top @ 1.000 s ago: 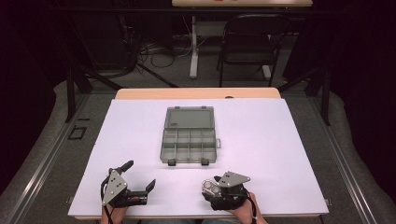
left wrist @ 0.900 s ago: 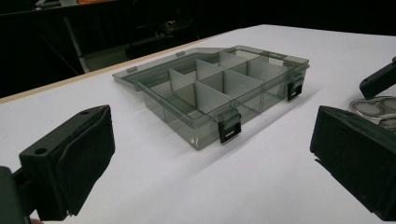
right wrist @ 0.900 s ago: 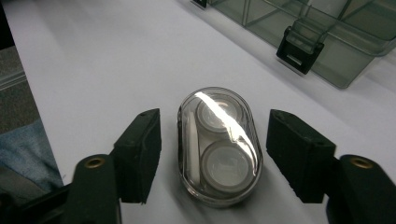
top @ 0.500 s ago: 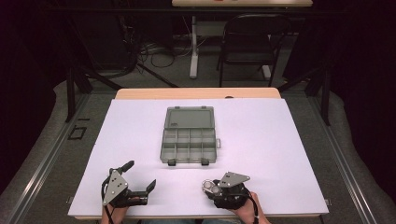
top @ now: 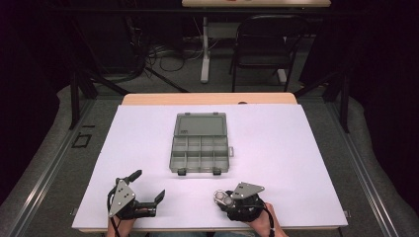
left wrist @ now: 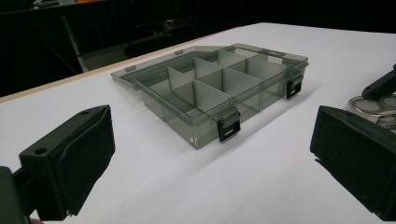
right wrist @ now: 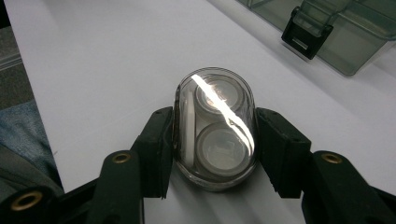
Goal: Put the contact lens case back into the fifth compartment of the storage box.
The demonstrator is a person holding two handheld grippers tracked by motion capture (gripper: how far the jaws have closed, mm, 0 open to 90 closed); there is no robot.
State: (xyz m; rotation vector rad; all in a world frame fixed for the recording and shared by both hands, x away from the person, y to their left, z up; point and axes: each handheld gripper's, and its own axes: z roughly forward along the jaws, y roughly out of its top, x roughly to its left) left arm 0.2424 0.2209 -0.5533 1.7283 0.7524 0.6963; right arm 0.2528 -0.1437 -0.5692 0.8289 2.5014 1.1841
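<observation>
Gripped between the black jaws of the right gripper point(right wrist: 212, 140) is a small clear oval case point(right wrist: 214, 126), the two pads pressing on its long sides. Inside the case sit two round grey discs, one nearer the gripper and one farther out, with a bright streak of glare across the lid. In the high view this right gripper point(top: 223, 199) lies low at the near edge of the table point(top: 296, 148), to the right of centre, with a hand point(top: 264, 223) behind it and the case point(top: 223, 199) pointing left and slightly away.

At the near left the left gripper point(top: 148, 186) rests on the white surface with its jaws spread wide and nothing between them; its own view shows the two black pads far apart at the bottom corners.

Between and beyond the two grippers, near the middle of the table, stands a smoky translucent organizer box point(top: 200, 148). Its lid point(top: 201, 124) is folded back flat on the far side, and the tray is split by dividers into several compartments, which look empty in the left gripper view point(left wrist: 219, 93). Two dark latches point(left wrist: 229, 127) hang on its near wall. The box is well apart from both grippers.

A chair point(top: 267, 49) stands on the floor beyond the table.
</observation>
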